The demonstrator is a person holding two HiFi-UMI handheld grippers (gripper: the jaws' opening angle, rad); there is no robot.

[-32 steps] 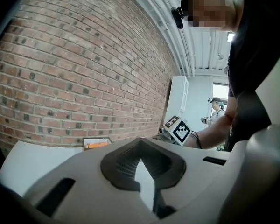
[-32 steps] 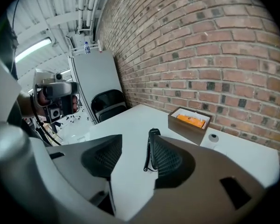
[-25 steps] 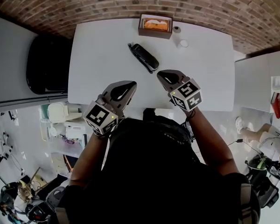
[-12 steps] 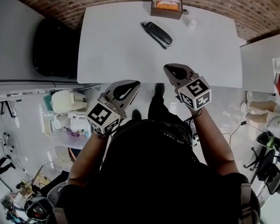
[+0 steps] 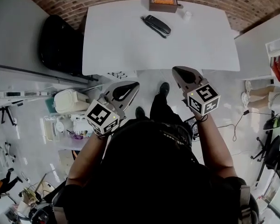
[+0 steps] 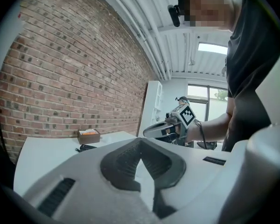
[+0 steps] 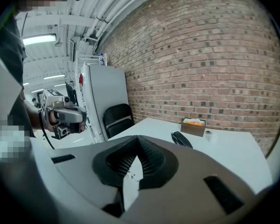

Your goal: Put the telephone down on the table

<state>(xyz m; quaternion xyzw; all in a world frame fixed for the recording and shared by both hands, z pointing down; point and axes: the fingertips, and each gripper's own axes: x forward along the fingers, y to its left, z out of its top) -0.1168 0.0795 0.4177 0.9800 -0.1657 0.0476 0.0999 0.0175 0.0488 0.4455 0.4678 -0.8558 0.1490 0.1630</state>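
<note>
The phone (image 5: 157,25) lies flat on the white surface (image 5: 126,50), top centre of the head view, just below a brown box (image 5: 163,2) and well in from every edge, so the task looks done to me. Both the left tongs (image 5: 133,85) and the right tongs (image 5: 178,71) hang over the floor, clear of the surface, each pair pressed together on nothing. Little can go wrong with the phone itself; the likelier trouble is underfoot, where a loose cable (image 5: 233,129) trails at right of the frame and could catch a shoe. Only the head view shows that floor and the phone's distance from the edges. The two tongs' own views alone show the pads meeting with nothing between them.
</note>
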